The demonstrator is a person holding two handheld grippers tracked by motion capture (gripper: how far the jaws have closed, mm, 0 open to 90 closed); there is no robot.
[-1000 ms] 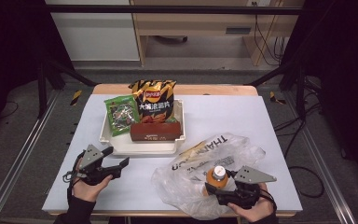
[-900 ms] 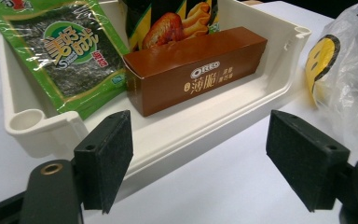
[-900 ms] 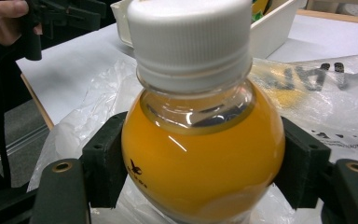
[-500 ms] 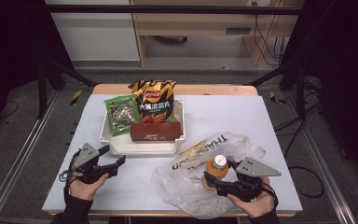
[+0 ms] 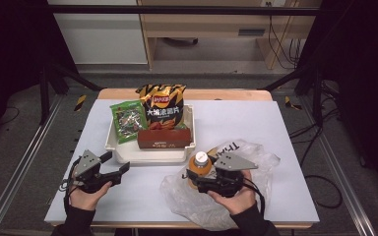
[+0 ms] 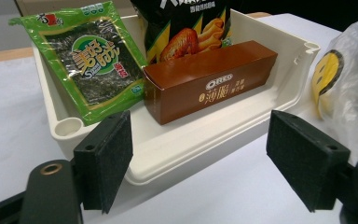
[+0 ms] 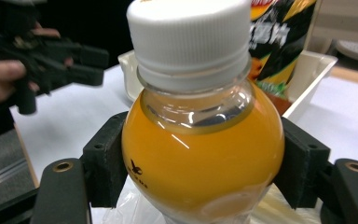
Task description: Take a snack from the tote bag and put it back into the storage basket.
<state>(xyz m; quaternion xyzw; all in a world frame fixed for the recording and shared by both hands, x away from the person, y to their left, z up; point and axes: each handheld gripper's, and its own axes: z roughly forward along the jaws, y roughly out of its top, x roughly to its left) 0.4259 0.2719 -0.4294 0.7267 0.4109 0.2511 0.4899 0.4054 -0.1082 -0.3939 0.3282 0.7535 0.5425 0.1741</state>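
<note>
Item: orange juice bottle (image 5: 200,166), lower centre of frame, clenched in my right gripper (image 5: 203,180). Since a second ago I had carried it left, up out of the plastic bag (image 5: 256,162), toward the cream tray (image 5: 191,147). Left gripper (image 5: 120,169) released, idle.

Left gripper (image 5: 123,169): black body, grey three-cornered plate on top, black cable looping at its 8 o'clock.
Right gripper (image 5: 193,178): black body, grey three-cornered plate, black cable trailing at 4 o'clock.
Fingers (image 6: 106,165): matt black square pads, a small hole in each edge; brass-ringed screw holes in the arms below.
Sleeves (image 5: 76,222): dark, close-fitting cuffs.
</note>
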